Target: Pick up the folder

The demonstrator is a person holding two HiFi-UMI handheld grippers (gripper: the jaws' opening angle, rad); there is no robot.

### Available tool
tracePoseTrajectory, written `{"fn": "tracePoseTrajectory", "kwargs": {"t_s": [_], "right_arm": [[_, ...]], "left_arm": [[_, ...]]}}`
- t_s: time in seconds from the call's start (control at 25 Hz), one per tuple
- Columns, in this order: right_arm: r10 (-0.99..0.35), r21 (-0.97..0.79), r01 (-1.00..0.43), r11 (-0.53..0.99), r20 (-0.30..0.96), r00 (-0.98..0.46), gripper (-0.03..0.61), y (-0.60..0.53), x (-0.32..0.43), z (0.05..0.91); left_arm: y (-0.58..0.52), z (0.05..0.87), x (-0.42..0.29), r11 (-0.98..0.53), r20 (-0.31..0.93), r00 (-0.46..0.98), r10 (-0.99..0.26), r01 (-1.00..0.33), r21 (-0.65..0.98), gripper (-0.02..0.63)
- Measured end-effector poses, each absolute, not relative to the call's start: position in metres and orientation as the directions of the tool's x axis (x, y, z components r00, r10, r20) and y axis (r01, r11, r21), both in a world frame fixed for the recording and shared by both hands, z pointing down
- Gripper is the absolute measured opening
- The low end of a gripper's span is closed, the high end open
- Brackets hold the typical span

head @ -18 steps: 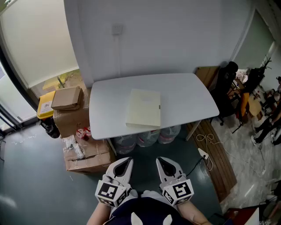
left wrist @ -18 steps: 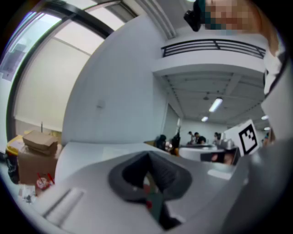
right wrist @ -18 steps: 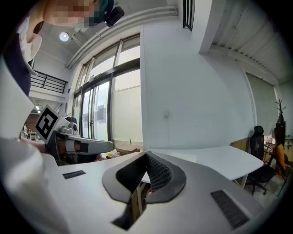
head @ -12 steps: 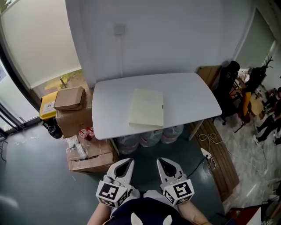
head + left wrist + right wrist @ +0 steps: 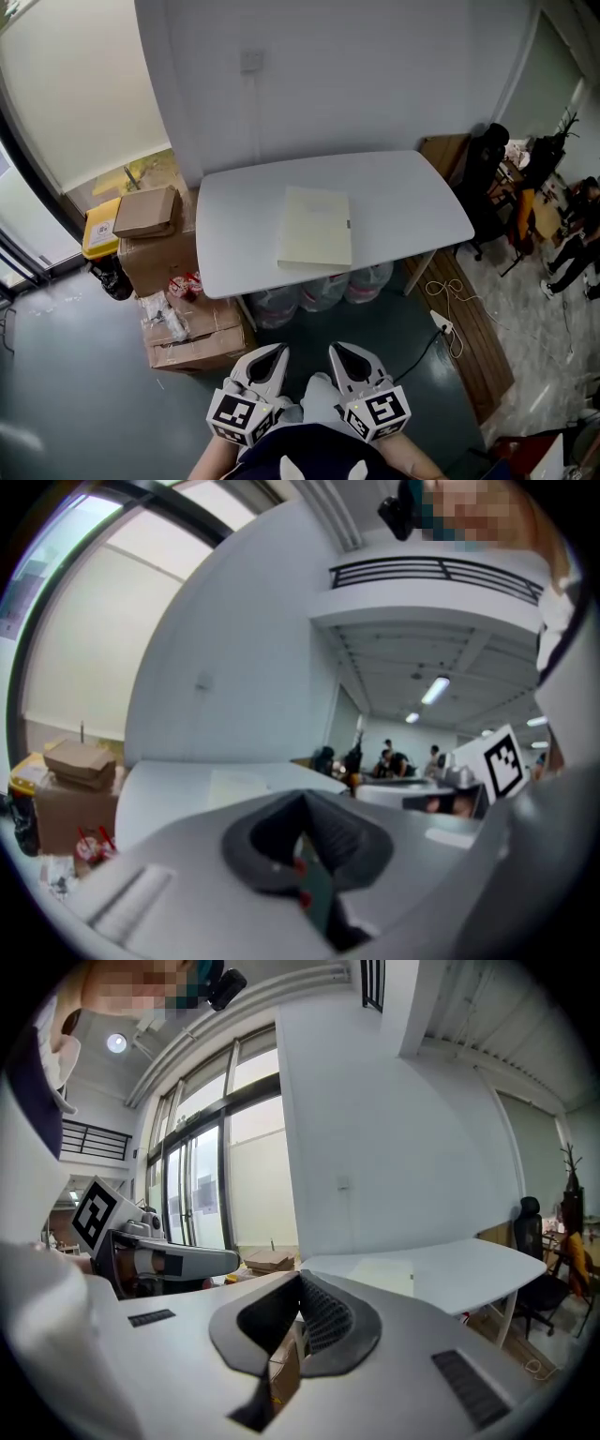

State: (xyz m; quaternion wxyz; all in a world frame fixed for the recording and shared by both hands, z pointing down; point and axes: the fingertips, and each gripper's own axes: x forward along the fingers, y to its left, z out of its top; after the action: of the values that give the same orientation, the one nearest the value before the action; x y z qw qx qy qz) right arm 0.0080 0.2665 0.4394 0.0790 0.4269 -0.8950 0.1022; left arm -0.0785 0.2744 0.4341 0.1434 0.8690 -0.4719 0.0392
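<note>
A pale cream folder [image 5: 316,228] lies flat in the middle of the white table [image 5: 234,244], near its front edge. It also shows as a faint pale sheet [image 5: 239,786] in the left gripper view and as the folder [image 5: 380,1270] in the right gripper view. Both grippers hang close to my body, well short of the table. My left gripper [image 5: 267,359] is shut and empty. My right gripper [image 5: 345,358] is shut and empty too. Their jaws meet tip to tip, with nothing between them.
Cardboard boxes [image 5: 155,251] and a yellow box [image 5: 99,228] stand left of the table. Clear plastic bags [image 5: 319,291] sit under it. A wooden board [image 5: 473,323] and a white cable [image 5: 450,305] lie on the floor at the right. People sit at desks [image 5: 553,216] far right.
The view has shifted slightly. Both grippers have sunk a little lower in the head view and drawn a bit closer together. The folder has not moved.
</note>
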Motion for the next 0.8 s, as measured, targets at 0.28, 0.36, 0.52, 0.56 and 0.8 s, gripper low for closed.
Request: {"fn": "tracePoseTrajectory", "kwargs": {"t_s": [0.28, 0.36, 0.52, 0.56, 0.8], "right_arm": [[-0.751, -0.111, -0.786, 0.608, 0.241, -0.614, 0.009, 0.241, 0.016, 0.443], [-0.748, -0.109, -0.785, 0.610, 0.249, -0.615, 0.009, 0.232, 0.019, 0.444], [-0.749, -0.103, -0.785, 0.611, 0.247, -0.615, 0.009, 0.209, 0.024, 0.440], [-0.749, -0.102, -0.784, 0.612, 0.246, -0.616, 0.009, 0.204, 0.025, 0.439], [-0.742, -0.098, -0.778, 0.621, 0.245, -0.624, 0.009, 0.177, 0.032, 0.438]], "left_arm": [[0.249, 0.439, -0.069, -0.518, 0.222, 0.557, -0.800, -0.828, 0.214, 0.000], [0.241, 0.438, -0.065, -0.523, 0.233, 0.561, -0.795, -0.827, 0.205, -0.001], [0.220, 0.435, -0.065, -0.516, 0.232, 0.554, -0.799, -0.831, 0.208, 0.000], [0.215, 0.435, -0.065, -0.512, 0.231, 0.552, -0.802, -0.833, 0.211, 0.000], [0.189, 0.435, -0.059, -0.503, 0.236, 0.541, -0.807, -0.840, 0.205, 0.000]]}}
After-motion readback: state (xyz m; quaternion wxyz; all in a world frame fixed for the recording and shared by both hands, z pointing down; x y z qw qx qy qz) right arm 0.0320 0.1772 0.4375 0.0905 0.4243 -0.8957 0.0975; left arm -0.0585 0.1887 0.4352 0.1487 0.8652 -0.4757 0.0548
